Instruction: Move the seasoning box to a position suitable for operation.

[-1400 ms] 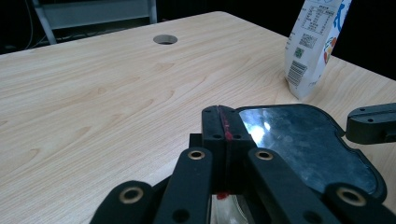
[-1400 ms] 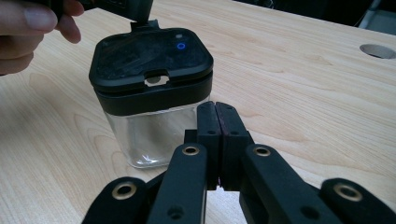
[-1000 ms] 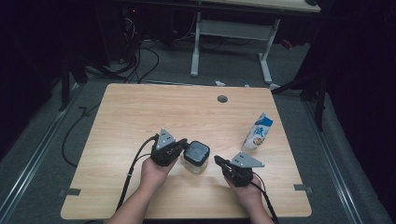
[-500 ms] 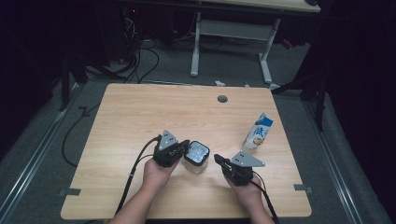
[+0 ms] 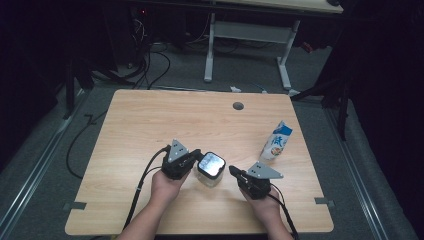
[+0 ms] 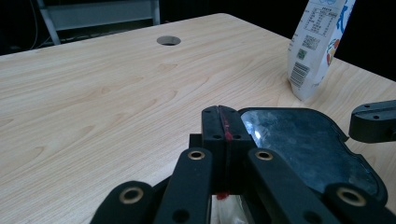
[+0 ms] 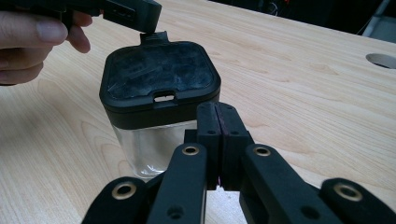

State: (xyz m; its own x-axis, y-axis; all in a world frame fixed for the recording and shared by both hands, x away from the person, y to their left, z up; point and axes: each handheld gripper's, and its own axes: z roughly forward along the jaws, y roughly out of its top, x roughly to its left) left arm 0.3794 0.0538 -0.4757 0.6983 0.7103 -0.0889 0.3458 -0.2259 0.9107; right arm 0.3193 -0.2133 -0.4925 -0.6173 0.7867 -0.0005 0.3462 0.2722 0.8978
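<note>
— Near the table's (image 5: 150, 115) front edge, what stands between the two hands?

— A clear jar (image 5: 208, 170) with a black square lid (image 7: 161, 70), upright on the wood; I cannot tell whether anything is inside.

— And the grippers?

— Left gripper (image 5: 196, 156) has its jaws pressed together, tip touching the lid's rim. Right gripper (image 5: 234, 171) also has its jaws together, just beside the jar.

— Any other container?

— A blue-and-white carton (image 5: 277, 141) stands upright toward the right edge, top sealed, well apart from the jar.
</note>
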